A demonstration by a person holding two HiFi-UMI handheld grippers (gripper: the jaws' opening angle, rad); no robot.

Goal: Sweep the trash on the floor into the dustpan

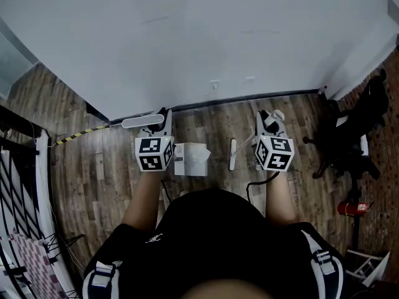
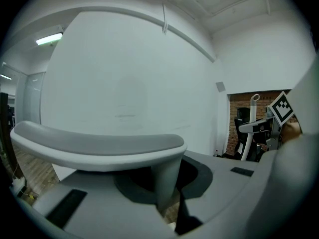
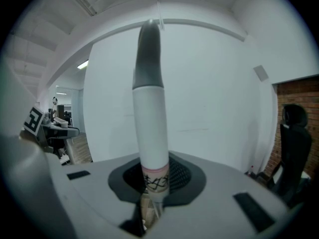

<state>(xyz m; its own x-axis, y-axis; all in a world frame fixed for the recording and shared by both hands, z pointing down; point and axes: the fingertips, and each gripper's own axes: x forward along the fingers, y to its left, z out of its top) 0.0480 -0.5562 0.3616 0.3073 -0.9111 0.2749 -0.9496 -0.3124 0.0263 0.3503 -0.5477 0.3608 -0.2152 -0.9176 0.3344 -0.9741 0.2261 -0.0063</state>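
My left gripper (image 1: 163, 124) is shut on the stem of the dustpan's long handle, whose grey-white T-shaped top (image 1: 142, 121) sticks out to the left. In the left gripper view that T-top (image 2: 99, 146) fills the middle, above my left gripper (image 2: 167, 203). The white dustpan (image 1: 191, 159) stands on the wooden floor below, between my hands. My right gripper (image 1: 268, 122) is shut on the white broom handle (image 3: 149, 108) with a grey tip, upright in my right gripper (image 3: 152, 198). The broom head (image 1: 232, 154) rests on the floor right of the dustpan. No trash can be made out.
A white wall (image 1: 187, 36) runs close ahead. A black office chair (image 1: 349, 136) and a red fire extinguisher (image 1: 352, 207) stand at the right. A yellow-black striped strip (image 1: 78, 134) lies on the floor at the left, beside a rack (image 1: 25, 198).
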